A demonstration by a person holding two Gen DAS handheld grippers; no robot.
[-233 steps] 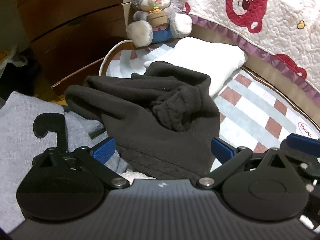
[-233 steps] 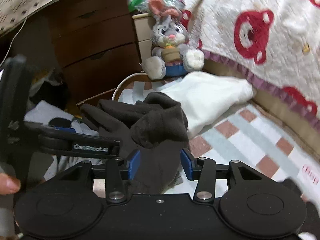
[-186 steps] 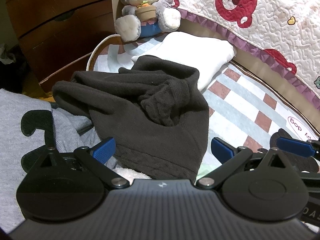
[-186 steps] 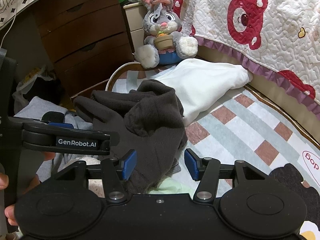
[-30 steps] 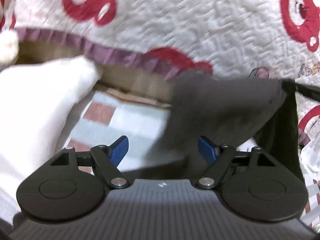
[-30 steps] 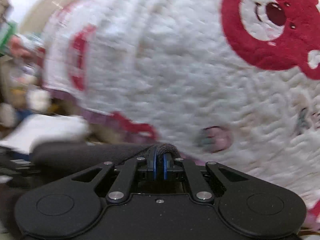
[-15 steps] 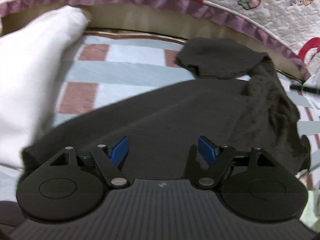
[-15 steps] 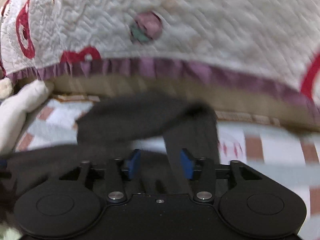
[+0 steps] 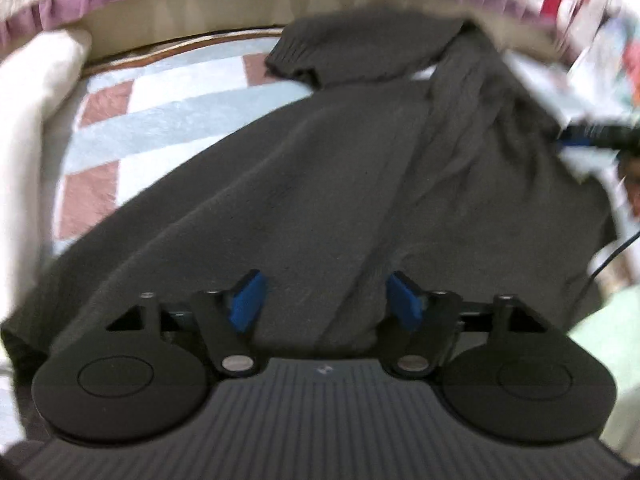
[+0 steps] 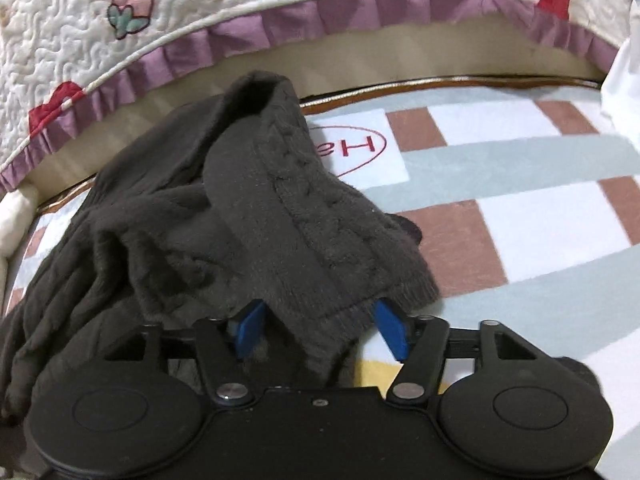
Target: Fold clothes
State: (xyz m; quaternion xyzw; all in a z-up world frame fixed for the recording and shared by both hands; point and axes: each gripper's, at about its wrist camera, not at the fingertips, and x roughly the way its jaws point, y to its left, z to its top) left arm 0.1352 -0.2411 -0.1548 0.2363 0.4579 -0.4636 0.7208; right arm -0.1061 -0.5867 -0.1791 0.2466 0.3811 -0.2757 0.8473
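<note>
Right now the dark sweater [image 9: 340, 184] lies spread on the checked mat [image 9: 160, 104], its long axis running from the bed quilt's purple frill [image 10: 280, 20] back toward me, with one sleeve [image 9: 360, 48] flung out almost against the frill. My left gripper [image 9: 326, 304] hangs low over the wide flat body of the sweater, pads apart and nothing between them. My right gripper [image 10: 318, 330] also stands apart, yet a ribbed, cable-knit flap of the sweater [image 10: 304, 216] droops between its fingers without being pinched; that flap is bunched and doubled over on itself. So the right hand is the nearer one to loose cloth, while the left has only smooth fabric beneath it.

From the left view I get the whole spread and the far sleeve, plus the right gripper's blue tip [image 9: 576, 138] at the sweater's edge away from the frill's pale pillow [image 9: 36, 100]. From the right view I get the cable pattern and the heaped fold, which the left view blurs. I judge the sweater laid out but not folded flat.
</note>
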